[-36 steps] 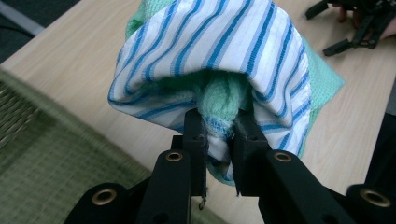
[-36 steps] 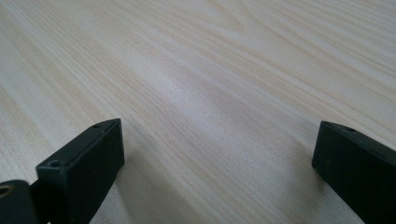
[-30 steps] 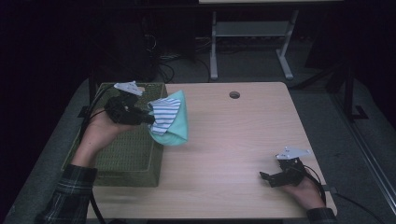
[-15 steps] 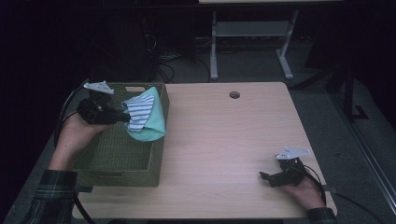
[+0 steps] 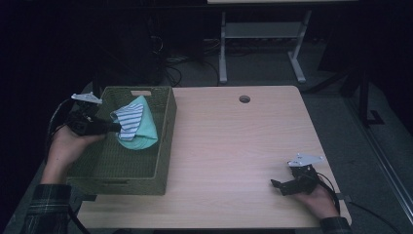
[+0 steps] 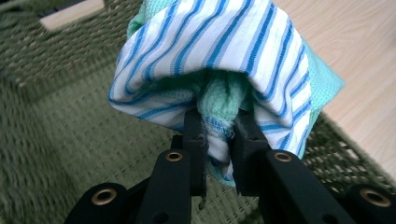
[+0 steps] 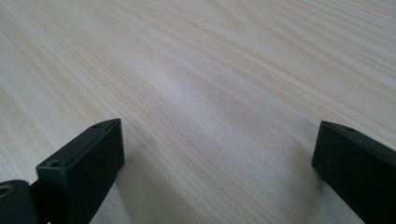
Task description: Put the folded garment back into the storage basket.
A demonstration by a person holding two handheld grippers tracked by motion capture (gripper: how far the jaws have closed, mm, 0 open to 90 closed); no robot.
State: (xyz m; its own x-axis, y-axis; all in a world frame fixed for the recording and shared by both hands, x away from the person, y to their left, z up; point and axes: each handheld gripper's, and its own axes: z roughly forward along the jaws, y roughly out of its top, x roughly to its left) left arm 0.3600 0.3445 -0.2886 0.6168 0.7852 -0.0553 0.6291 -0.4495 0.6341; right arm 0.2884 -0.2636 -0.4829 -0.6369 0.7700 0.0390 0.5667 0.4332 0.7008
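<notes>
**Cloth bundle held over the woven basket**

Nearest the camera, the right gripper [image 5: 278, 185] is rested on the wooden table [image 5: 234, 146] near its front right corner, its jaws spread wide with only bare wood between them. Farther back on the left, the left gripper [image 5: 115, 127] is clenched on a bundle of cloth [image 5: 135, 124], a blue-striped white layer folded over a mint-green one; in the left gripper view the fabric is seen pinched between both pads. The bundle is held above the interior of the green woven basket [image 5: 163, 141], which is set at the table's left edge. A round cable hole [image 5: 244, 99] is seen at the far edge.
</notes>
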